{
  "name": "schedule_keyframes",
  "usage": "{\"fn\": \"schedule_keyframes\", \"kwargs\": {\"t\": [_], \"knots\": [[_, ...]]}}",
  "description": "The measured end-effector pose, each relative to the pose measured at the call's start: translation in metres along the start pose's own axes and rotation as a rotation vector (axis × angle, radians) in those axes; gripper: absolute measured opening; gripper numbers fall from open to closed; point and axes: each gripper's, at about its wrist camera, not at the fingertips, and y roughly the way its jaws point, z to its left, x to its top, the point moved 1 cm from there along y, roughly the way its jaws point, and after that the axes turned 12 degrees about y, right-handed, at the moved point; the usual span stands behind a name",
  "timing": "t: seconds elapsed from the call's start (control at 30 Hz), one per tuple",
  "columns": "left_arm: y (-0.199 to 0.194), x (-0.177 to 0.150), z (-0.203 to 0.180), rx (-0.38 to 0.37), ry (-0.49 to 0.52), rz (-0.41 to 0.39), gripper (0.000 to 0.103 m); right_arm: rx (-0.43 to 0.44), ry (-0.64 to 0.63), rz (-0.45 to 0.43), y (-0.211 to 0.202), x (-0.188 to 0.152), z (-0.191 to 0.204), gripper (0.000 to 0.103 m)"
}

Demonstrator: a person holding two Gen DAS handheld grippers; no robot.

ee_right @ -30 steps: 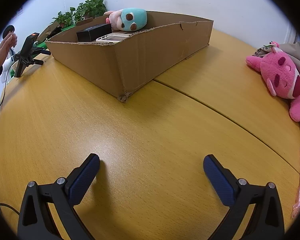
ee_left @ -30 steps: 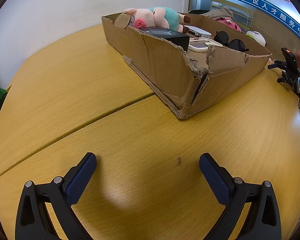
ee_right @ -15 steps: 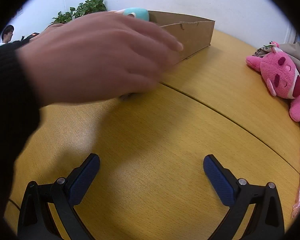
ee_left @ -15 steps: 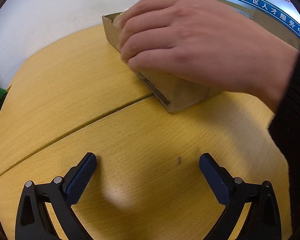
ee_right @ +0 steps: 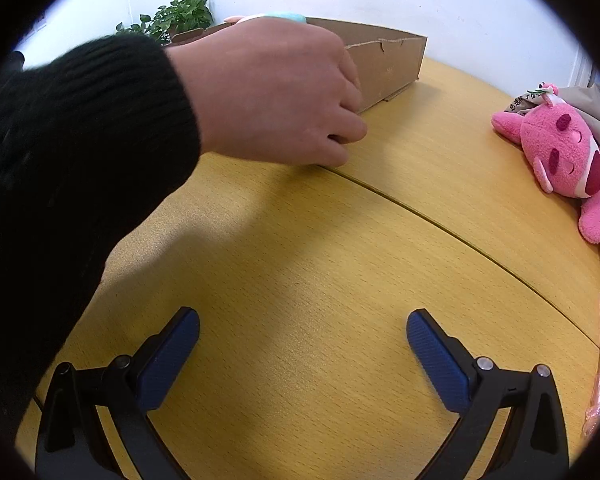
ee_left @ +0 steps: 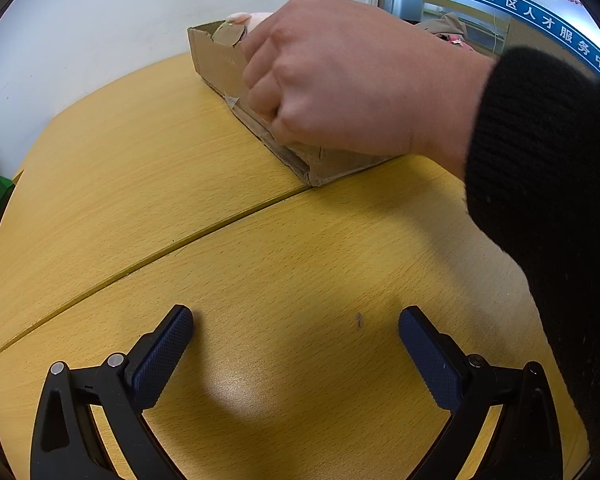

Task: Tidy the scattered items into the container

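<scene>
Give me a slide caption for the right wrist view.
Open right tool idles above the table while a bare hand grips the cardboard box; pink plush waits.

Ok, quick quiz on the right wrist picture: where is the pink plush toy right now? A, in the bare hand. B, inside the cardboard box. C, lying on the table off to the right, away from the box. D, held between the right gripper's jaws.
C: the pink plush toy lies on the table far right of the cardboard box, while the right gripper is open and the hand is at the box.
</scene>
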Motion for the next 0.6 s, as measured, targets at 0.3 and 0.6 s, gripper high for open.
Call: {"fn": "schedule_keyframes", "kwargs": {"t": [0.3, 0.6], "knots": [[0.0003, -0.0001, -0.0006, 0.000, 0.000, 0.000, 0.103, 0.000, 0.001, 0.000, -0.0006, -0.0005, 0.0003, 0.103], [0.0004, 0.0006, -0.0019, 0.000, 0.001, -0.001, 0.103, 0.000, 0.000, -0.001, -0.0018, -0.0014, 0.0013, 0.103]]}}
